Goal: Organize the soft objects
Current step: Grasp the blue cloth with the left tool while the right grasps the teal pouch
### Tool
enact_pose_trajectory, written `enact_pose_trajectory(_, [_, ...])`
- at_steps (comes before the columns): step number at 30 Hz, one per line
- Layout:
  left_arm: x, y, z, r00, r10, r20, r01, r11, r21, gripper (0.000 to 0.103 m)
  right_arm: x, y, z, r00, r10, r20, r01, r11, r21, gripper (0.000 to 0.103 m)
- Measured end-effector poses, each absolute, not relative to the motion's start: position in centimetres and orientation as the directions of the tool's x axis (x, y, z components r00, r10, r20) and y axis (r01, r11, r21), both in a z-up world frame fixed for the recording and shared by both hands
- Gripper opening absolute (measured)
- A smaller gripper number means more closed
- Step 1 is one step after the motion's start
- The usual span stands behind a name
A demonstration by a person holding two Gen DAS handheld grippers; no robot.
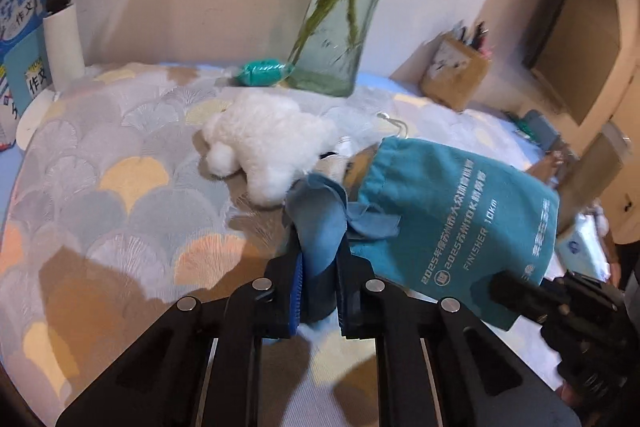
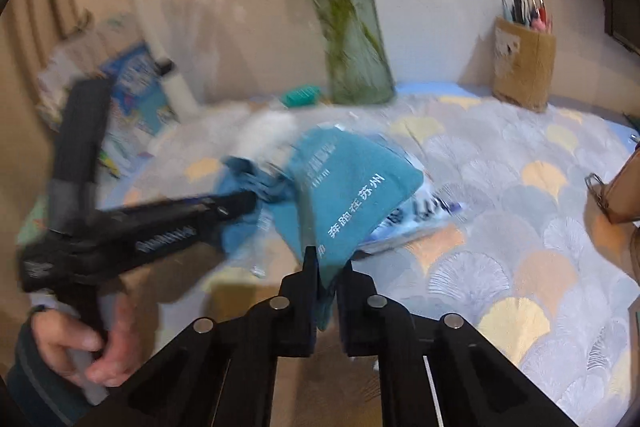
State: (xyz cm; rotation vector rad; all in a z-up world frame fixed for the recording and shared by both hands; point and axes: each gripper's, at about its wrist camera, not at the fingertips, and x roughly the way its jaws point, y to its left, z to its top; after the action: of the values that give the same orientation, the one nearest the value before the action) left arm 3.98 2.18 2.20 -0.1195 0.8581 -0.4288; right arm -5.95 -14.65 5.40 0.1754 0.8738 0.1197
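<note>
My left gripper is shut on a blue-grey cloth and holds it above the patterned tablecloth. A white plush toy lies just beyond it. My right gripper is shut on the corner of a teal drawstring bag with white print, held lifted. In the left wrist view the bag hangs to the right of the cloth. In the right wrist view the left gripper reaches in from the left, with the cloth at its tip.
A glass vase with green stems stands at the back, a teal wrapped item beside it. A brown pen holder stands back right. A white lamp post and books are on the left. A printed plastic packet lies under the bag.
</note>
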Motion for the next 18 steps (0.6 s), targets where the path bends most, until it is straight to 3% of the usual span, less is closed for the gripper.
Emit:
enact_pose_trajectory(5, [0.1, 4.3, 3.7, 0.575, -0.479, -0.663, 0.345, 0.877, -0.335, 0.011, -9.0, -14.5, 7.3, 0.627, 0.234, -0.744, -0.085, 0.969, 0.233, 0.007])
enact_pose_trajectory(12, [0.0, 5.9, 1.5, 0.529, -0.487, -0.694, 0.290, 0.873, -0.391, 0.013, -13.4, -15.1, 5.7, 0.511, 0.300, -0.805, -0.042, 0.945, 0.325, 0.007])
enact_pose_trajectory(14, [0.2, 5.8, 1.9, 0.512, -0.510, -0.691, 0.290, 0.860, -0.419, 0.035, -14.1, -15.5, 5.2, 0.487, 0.239, -0.840, -0.003, 0.962, 0.272, 0.012])
enact_pose_trajectory(15, [0.1, 5.7, 2.3, 0.514, -0.504, -0.694, 0.295, 0.864, -0.408, 0.051, -14.3, -16.0, 5.0, 0.477, 0.185, -0.859, 0.028, 0.974, 0.225, 0.019])
enact_pose_trajectory(16, [0.0, 5.5, 3.0, 0.527, -0.489, -0.695, 0.304, 0.872, -0.384, 0.075, -14.5, -16.5, 5.0, 0.473, 0.145, -0.869, 0.054, 0.980, 0.192, 0.035])
enact_pose_trajectory(18, [-0.2, 5.1, 4.0, 0.572, -0.458, -0.681, 0.321, 0.888, -0.328, 0.094, -14.9, -17.9, 5.6, 0.497, 0.088, -0.863, 0.108, 0.981, 0.162, 0.063])
